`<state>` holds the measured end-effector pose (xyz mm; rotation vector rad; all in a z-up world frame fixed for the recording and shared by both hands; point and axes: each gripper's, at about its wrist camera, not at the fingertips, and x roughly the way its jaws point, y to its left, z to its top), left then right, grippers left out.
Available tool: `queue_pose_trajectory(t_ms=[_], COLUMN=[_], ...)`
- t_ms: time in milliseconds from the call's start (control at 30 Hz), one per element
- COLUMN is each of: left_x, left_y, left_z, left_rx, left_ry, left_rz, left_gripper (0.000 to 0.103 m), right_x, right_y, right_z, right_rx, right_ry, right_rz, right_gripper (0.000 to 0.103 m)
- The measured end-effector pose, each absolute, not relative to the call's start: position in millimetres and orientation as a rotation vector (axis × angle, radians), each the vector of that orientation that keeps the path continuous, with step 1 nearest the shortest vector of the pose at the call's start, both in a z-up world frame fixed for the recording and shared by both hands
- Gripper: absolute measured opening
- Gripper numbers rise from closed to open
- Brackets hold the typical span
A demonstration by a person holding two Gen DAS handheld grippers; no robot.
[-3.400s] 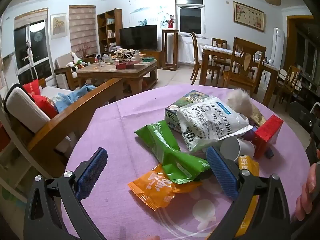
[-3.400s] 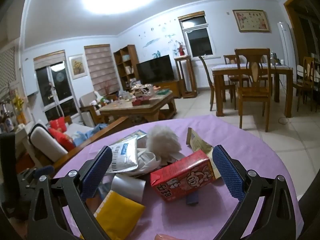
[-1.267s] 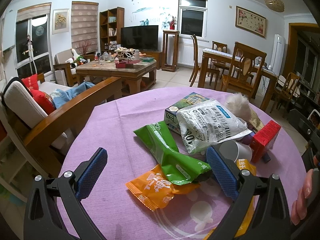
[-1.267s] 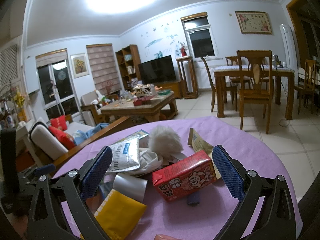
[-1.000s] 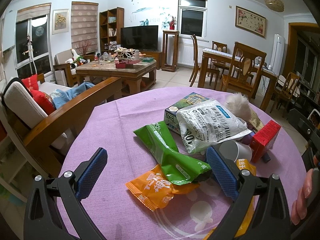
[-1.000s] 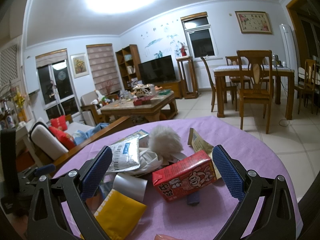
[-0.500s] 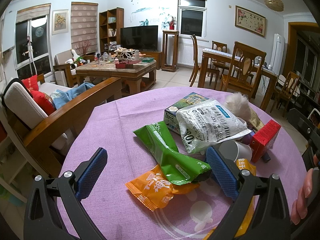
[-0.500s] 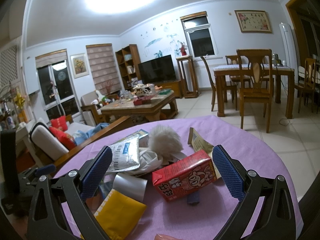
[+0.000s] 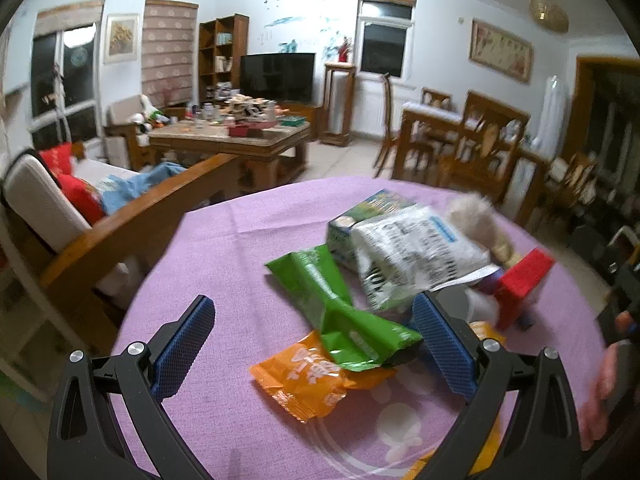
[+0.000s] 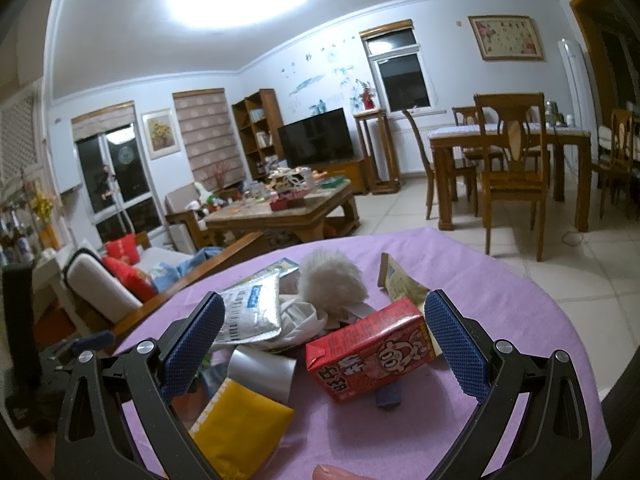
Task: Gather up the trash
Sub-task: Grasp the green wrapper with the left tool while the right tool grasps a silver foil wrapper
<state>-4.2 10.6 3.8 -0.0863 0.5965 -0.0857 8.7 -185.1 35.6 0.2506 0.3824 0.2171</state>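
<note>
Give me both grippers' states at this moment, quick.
Left gripper: open, empty, above the orange wrapper.
Right gripper: open, empty, with the red carton between its fingers, ungripped.

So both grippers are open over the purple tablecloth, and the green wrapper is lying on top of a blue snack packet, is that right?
Nearly. The left wrist view shows the green wrapper overlapping an orange snack packet, not a blue one. The rest holds: the left gripper and right gripper are both open over the purple tablecloth.
</note>
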Motion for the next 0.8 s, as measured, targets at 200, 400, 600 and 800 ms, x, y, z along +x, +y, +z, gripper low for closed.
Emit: queue_pose_trajectory(t_ms=[200, 400, 600, 800], left_x=[0.4, 40.0, 68.2, 71.9], left_y=[31.4, 31.8, 37.6, 32.5], left_z=[11.1, 15.8, -15.4, -27.6], left_rx=[-0.11, -0.188, -0.312, -0.296], left_ry=[0.606, 0.739, 0.906, 0.972], left_rz=[-0.318, -0.459, -0.402, -0.402], left_gripper=[0.098, 0.098, 0.09, 0.072], right_x=[5.8, 4.0, 36.1, 92.0], right_y=[-170.3, -150.9, -150.2, -82.4], right_z=[19.9, 28.5, 28.9, 32.9], right_rx=[0.296, 0.123, 0.19, 0.026], right_ry=[0.599, 0.563, 0.62, 0.693], right_rz=[0.43, 0.32, 0.345, 0.448], right_gripper=[0.099, 0.099, 0.099, 0.099])
